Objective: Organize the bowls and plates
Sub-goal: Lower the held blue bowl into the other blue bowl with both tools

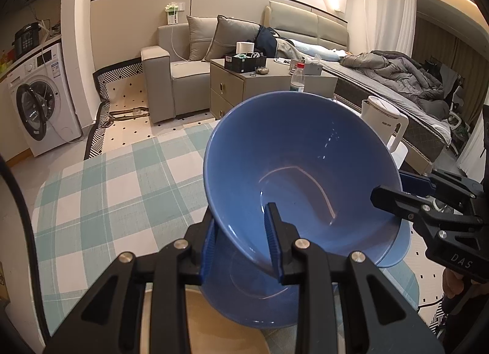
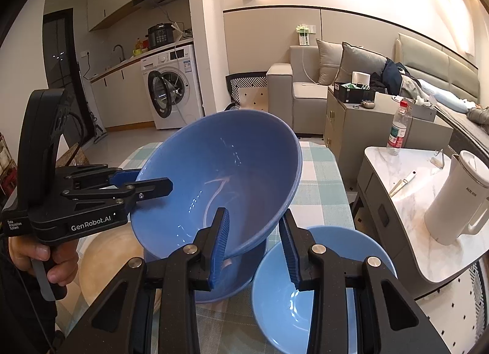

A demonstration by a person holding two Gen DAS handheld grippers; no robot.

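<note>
We see the left tool (image 1: 241,242) and right tool (image 2: 255,242), both angled downward, each clamping opposite rims of the tilted blue bowl (image 1: 293,167) above the counter (image 1: 101,189).

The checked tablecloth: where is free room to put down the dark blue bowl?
Free: the cloth left of the bowl, toward the washing machine. Crowded: under it, the plate and a second dark dish.

Tilted bowl (image 2: 220,170): deep blue
Lower bowl (image 2: 284,302): lighter blue
Tablecloth (image 1: 101,195): teal-and-white check
Kettle (image 2: 458,198): white
Gripper pads (image 2: 221,247): blue, ribbed
Plate (image 2: 107,259): cream
</note>
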